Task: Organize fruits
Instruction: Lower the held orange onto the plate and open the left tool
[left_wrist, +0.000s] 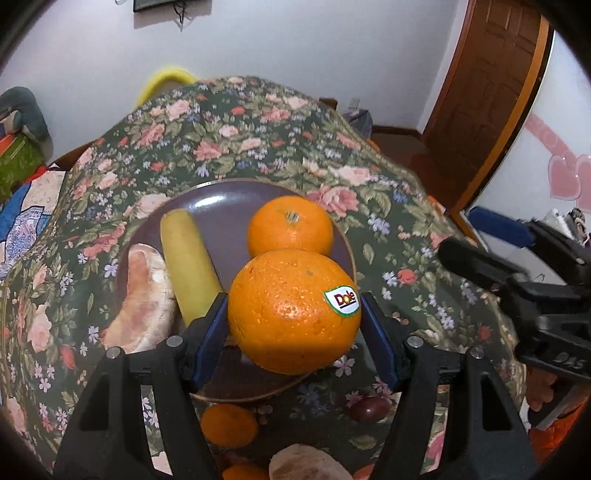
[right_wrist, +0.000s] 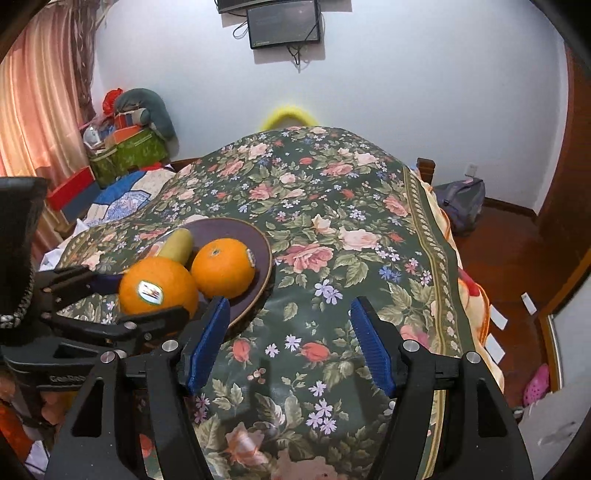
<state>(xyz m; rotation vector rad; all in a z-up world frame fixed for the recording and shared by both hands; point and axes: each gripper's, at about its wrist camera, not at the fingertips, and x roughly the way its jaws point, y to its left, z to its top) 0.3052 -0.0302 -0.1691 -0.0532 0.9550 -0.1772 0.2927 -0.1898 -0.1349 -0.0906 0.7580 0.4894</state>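
Note:
My left gripper (left_wrist: 293, 301) is shut on a large orange (left_wrist: 288, 317) with a Dole sticker, and both blue pads press its sides. It hangs over the near edge of a purple plate (left_wrist: 221, 199). On the plate lie a second orange (left_wrist: 290, 225), a yellow-green banana (left_wrist: 186, 258) and a peeled pomelo piece (left_wrist: 144, 299). In the right wrist view the held orange (right_wrist: 159, 286) is at the left over the plate (right_wrist: 264, 254). My right gripper (right_wrist: 288, 321) is open over bare tablecloth to the right of the plate, with nothing between its fingers.
On the floral tablecloth (right_wrist: 332, 206) in front of the plate lie a small tangerine (left_wrist: 229, 424), a dark round fruit (left_wrist: 369, 408) and another pomelo piece (left_wrist: 306, 463). The table's right edge (right_wrist: 443, 258) drops to a wooden floor with a backpack (right_wrist: 461, 203). Boxes (right_wrist: 125, 151) are stacked at the back left.

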